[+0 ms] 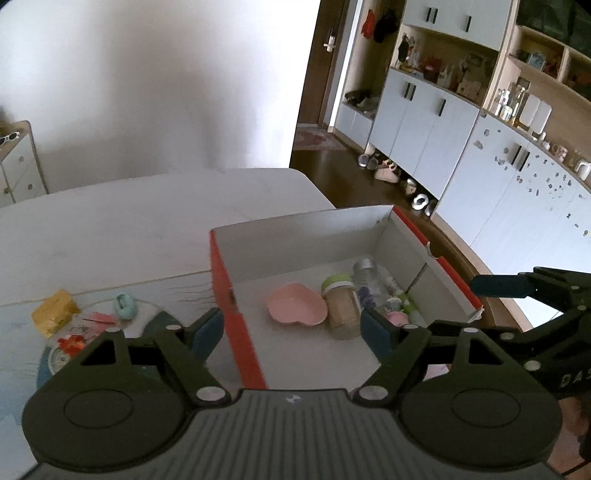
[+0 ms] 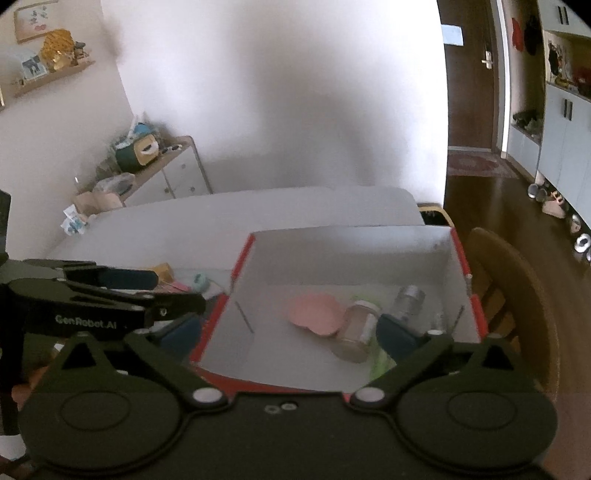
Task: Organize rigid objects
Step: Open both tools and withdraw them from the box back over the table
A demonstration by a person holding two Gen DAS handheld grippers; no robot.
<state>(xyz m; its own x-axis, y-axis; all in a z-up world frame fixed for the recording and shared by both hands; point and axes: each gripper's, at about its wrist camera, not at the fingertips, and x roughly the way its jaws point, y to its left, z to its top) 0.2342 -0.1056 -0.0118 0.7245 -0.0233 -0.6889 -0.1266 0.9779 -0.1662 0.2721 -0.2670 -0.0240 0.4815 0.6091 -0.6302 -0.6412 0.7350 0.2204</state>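
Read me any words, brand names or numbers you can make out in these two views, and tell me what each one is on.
"GenRobot.AI": white letters on the side of the left gripper, seen in the right wrist view.
"DAS": partial white letters on the right gripper, cut off at the frame edge in the left wrist view.
Framed picture on the wall: red marks, too blurred to read.
Jar label: unreadable.

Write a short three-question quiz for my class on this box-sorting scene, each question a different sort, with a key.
1. True or false: the pink heart-shaped dish lies inside the red-edged box.
2. Which lies outside the box? A) clear bottle B) yellow packet C) jar with the green lid
3. Fill in: neither the left gripper nor the right gripper holds ____.

Key: 1 true; 2 B; 3 anything (both are open).
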